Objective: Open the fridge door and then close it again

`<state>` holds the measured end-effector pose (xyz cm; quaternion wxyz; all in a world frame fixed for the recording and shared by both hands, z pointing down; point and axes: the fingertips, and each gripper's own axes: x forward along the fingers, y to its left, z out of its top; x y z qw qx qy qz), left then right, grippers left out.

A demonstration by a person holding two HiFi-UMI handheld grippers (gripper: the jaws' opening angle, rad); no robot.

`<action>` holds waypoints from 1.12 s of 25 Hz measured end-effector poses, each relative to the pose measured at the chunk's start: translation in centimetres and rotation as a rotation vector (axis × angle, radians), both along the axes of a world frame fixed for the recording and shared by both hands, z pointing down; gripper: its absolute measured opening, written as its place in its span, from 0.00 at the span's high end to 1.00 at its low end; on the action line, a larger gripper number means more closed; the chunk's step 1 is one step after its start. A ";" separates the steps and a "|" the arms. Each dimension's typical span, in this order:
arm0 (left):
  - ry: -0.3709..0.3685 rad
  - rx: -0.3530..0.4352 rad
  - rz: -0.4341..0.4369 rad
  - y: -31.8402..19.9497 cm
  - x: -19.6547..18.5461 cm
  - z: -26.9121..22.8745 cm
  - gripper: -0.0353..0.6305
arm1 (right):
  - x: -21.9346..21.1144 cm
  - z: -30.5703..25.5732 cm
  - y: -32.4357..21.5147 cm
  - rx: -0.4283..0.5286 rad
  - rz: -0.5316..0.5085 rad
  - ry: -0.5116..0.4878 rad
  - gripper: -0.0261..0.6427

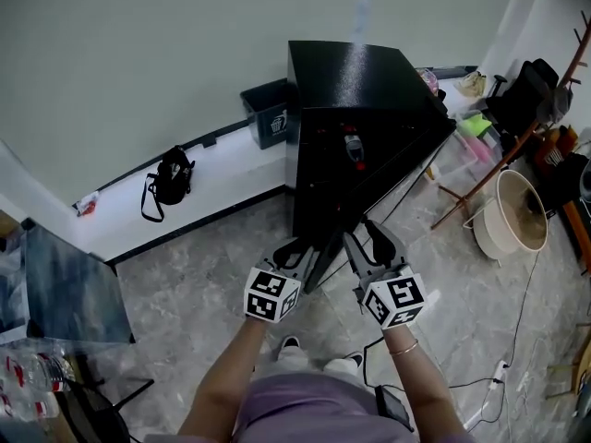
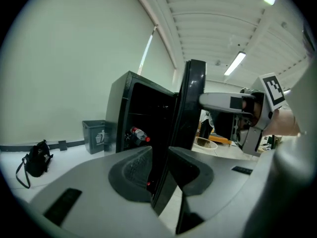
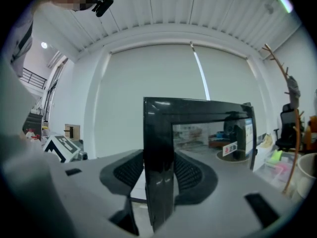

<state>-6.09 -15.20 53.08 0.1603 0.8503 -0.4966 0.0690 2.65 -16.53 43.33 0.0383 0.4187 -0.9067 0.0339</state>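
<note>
**Both tongs on the edge of the open fridge door**

A grey marbled floor (image 1: 185,275) meets a pale wall (image 1: 138,44) above a white ledge (image 1: 222,178); a black bag (image 1: 171,178) lies on the ledge. The black fridge (image 1: 355,72) stands against the wall, its open front facing the person; one bottle (image 1: 352,148) with a red cap lies inside on a shelf. Just left of the fridge stands a dark bin (image 1: 270,113); its inside is too dark to read. A cream basin (image 1: 488,238) sits on the floor well to the right, near a wooden coat stand (image 1: 545,100).

The fridge door (image 1: 406,164) stands upright, its long axis vertical. It is swung out from the fridge's right front corner; its free edge points towards the person. The left gripper (image 1: 309,252) meets that edge head-on; in the left gripper view the edge runs up between the jaws, which are closed on it. The right gripper (image 1: 365,238) is just beside it; its jaws are clamped on the door's black frame, whose shiny face stretches off to the right.
</note>
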 end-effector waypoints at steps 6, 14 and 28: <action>0.007 0.029 0.090 -1.4 1.6 -0.5 0.80 | -2.6 0.1 -2.2 -0.013 -0.025 0.001 0.67; -0.021 0.027 0.106 -4.4 2.0 -0.4 0.80 | -4.7 0.3 -4.7 -0.022 -0.049 0.015 0.69; -0.064 0.004 0.045 -8.6 1.4 -0.2 0.80 | -2.5 1.9 -5.6 -0.086 0.011 -0.067 0.72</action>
